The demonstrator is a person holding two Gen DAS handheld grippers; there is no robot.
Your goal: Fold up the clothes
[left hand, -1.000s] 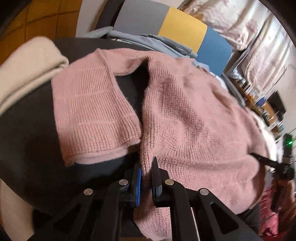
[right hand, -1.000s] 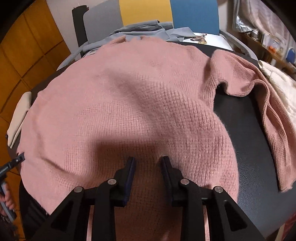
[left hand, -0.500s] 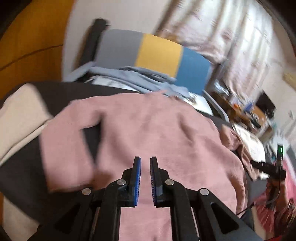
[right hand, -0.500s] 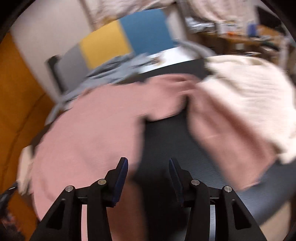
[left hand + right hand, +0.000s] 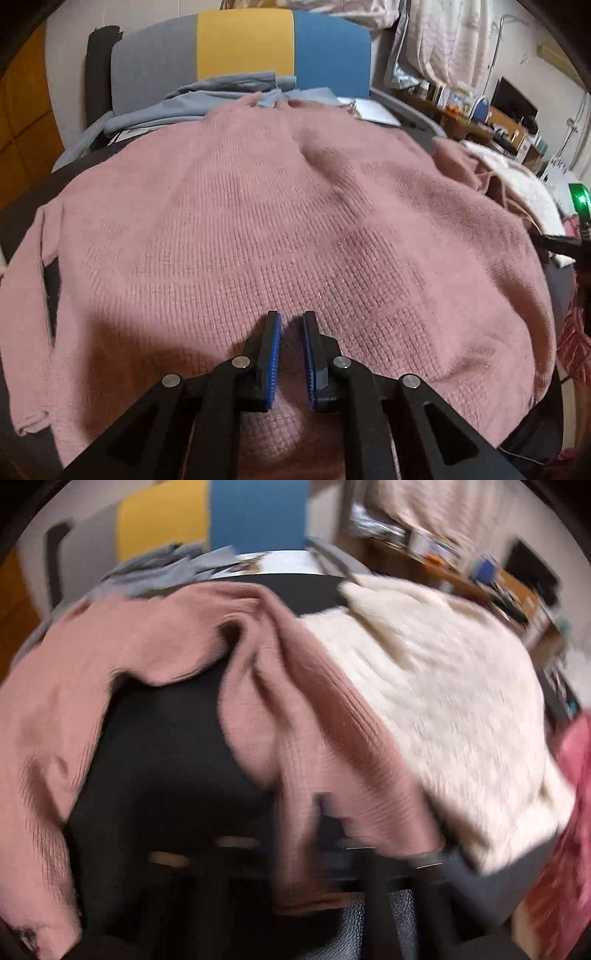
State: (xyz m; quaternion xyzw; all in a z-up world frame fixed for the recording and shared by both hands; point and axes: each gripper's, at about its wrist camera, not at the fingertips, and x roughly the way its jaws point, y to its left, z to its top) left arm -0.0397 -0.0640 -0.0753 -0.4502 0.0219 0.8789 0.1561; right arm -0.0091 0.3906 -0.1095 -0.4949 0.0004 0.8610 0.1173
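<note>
left wrist view: the pink sweater [image 5: 295, 229] lies spread flat over the dark table [image 5: 22, 206], its left sleeve folded along the near left edge. the left gripper [image 5: 291, 332] hovers over the near hem, jaws slightly apart, pinching nothing. soft, limp, chunky knit; best taken at hem or cuff. grey clothes [image 5: 207, 96] crowd the far edge.

right wrist view: blurred. the right sleeve [image 5: 295, 709] drapes onto a cream sweater [image 5: 443, 701], which stands in the way. the right gripper is probably among the near dark smears; i cannot tell its state.
</note>
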